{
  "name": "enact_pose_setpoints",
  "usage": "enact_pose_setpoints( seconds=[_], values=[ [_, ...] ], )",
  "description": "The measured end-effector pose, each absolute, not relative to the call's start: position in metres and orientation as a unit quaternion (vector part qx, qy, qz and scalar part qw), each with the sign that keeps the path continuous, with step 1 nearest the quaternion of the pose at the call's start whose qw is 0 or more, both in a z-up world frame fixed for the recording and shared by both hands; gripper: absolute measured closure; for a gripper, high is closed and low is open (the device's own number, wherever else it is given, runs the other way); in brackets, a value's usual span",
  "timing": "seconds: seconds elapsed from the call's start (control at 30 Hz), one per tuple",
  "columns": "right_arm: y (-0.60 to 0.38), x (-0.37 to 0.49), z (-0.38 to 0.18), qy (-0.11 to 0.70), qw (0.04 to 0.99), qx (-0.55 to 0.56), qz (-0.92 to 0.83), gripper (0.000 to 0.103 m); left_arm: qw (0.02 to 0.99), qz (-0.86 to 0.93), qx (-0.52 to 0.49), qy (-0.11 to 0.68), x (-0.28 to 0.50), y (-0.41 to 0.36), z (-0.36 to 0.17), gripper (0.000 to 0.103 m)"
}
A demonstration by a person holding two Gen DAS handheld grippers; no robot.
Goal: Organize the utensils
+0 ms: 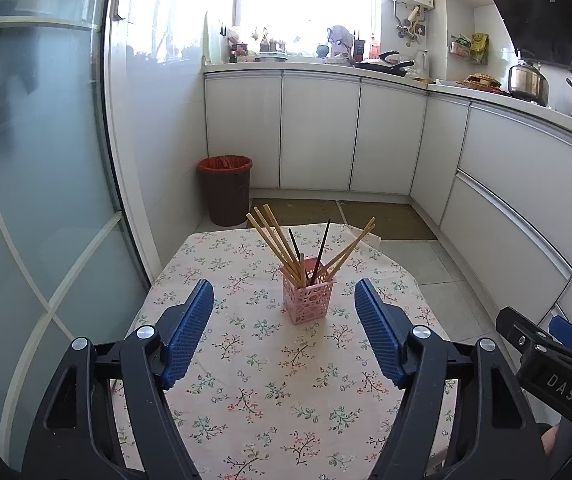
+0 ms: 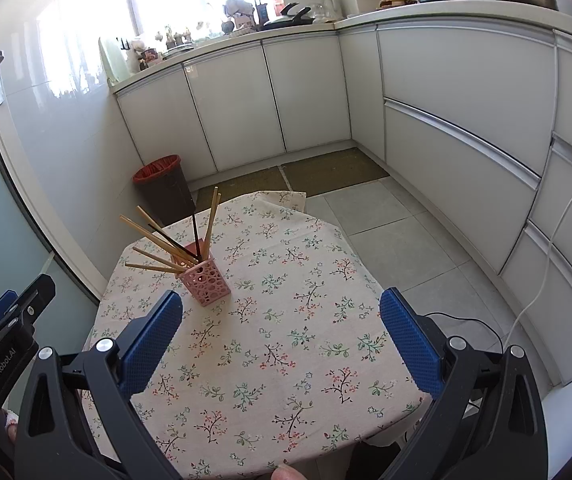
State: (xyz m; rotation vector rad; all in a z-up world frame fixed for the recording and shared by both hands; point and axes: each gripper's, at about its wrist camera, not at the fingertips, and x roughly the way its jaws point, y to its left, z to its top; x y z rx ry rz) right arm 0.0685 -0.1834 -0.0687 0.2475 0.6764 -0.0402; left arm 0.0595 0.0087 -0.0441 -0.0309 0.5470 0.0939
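With every chopstick (image 1: 282, 246) already standing in the pink holder (image 1: 309, 298) at your twelve o'clock on the table (image 1: 254, 396), your left gripper (image 1: 284, 334) and right gripper (image 2: 282, 342) hover spread and empty, so organizing looks finished; next, only check for strays.

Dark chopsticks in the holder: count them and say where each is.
2. Both stand in the pink holder: the left-leaning one, the right-leaning one. Shorter ones could hide inside.

Chopsticks (image 1: 286, 240) in pink holder (image 1: 309, 300)
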Motion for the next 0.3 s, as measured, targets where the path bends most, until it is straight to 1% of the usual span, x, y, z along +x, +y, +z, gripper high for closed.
enact_pose_setpoints(
  seconds=[0.07,0.1,0.13,0.3],
  values=[
    [-0.1833,0.0693,-0.0693,0.332,0.935,0.123,-0.02,0.007,0.961,0.043,-0.014,0.271,0.0597,0.008,-0.0441,0.032],
    [-0.1829,0.0699,-0.0695,0.332,0.935,0.123,-0.02,0.007,0.961,0.044,-0.012,0.274,0.0605,0.0076,-0.0435,0.023],
    [-0.1839,0.0696,-0.0698,0.332,0.935,0.123,-0.02,0.007,0.96,0.046,-0.009,0.275,0.0607,0.007,-0.0428,0.007],
    [-0.184,0.0696,-0.0701,0.332,0.935,0.123,-0.02,0.007,0.962,0.046,-0.01,0.269,0.0578,0.0045,-0.0385,0.007]
  ],
)
